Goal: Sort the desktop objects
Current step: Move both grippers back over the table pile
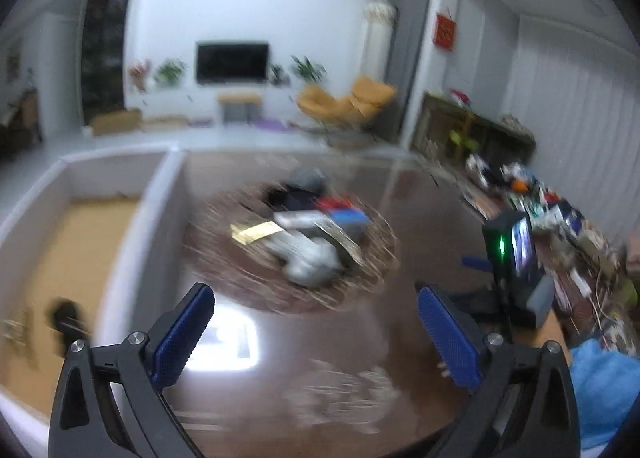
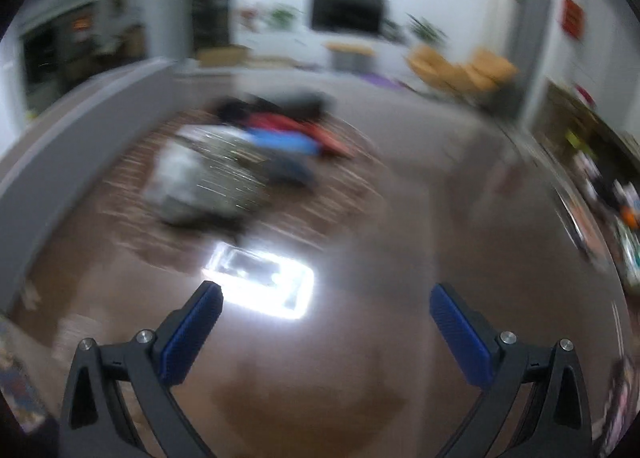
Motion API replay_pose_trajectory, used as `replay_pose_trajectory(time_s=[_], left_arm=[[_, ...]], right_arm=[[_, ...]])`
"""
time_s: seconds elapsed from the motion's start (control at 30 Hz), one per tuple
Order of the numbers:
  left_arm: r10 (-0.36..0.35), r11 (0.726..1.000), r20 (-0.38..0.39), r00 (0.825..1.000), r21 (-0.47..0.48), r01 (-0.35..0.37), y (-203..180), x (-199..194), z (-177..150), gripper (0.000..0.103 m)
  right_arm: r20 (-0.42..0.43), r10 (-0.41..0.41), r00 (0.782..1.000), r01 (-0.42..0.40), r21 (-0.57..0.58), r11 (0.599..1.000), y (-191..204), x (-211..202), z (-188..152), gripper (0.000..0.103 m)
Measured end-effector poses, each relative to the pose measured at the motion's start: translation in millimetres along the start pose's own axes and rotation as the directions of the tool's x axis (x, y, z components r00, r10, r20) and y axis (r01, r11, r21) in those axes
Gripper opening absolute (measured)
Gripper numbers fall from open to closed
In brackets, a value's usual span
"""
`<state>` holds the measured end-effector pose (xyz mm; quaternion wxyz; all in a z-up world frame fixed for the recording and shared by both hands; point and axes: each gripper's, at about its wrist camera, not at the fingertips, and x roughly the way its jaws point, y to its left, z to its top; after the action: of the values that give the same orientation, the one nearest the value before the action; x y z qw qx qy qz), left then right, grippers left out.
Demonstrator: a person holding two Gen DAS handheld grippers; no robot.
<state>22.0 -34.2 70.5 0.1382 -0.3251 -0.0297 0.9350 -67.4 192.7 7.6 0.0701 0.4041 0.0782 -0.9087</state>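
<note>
A heap of mixed desktop objects (image 1: 308, 226) lies on a round woven mat (image 1: 224, 274) in the middle of a glossy brown table (image 1: 360, 330); both views are motion-blurred. In the heap I make out a blue block (image 1: 348, 216), a red item (image 1: 334, 202), a white lump (image 1: 308, 262) and a gold-coloured flat piece (image 1: 256, 232). My left gripper (image 1: 316, 300) hovers open in front of the mat, nothing between its blue pads. In the right wrist view the same heap (image 2: 248, 154) sits ahead and to the left, and my right gripper (image 2: 326, 298) is open and empty over bare table.
A white divided box (image 1: 160, 218) with a tan floor stands left of the mat, a small dark item (image 1: 66, 314) inside it. The other gripper's device with a lit screen (image 1: 516, 246) and a strip of clutter (image 1: 560, 218) occupy the table's right side. Blue cloth (image 1: 604, 386) lies at lower right.
</note>
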Motion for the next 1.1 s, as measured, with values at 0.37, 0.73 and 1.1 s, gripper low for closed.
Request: replay_pose_trajectory(time_s=[0.37,0.73,1.1], left_arm=[[0.230,0.971,-0.224,0.947,0.112,-0.209,-4,159,-30,0.103],[0.193,0.981,-0.277,0.941,0.033,-0.192,22,176,-33,0.103],[0.198,0.980,-0.279,0.939,0.035,-0.196,21,180,-33,0.103]], right_arm=[[-0.112,-0.015,0.994,0.030,0.139,0.990,-70,29,-22,0.103],[-0.113,-0.014,0.994,0.030,0.140,0.990,-70,32,-23,0.103],[-0.112,-0.014,0.994,0.030,0.141,0.990,-69,32,-23,0.103]])
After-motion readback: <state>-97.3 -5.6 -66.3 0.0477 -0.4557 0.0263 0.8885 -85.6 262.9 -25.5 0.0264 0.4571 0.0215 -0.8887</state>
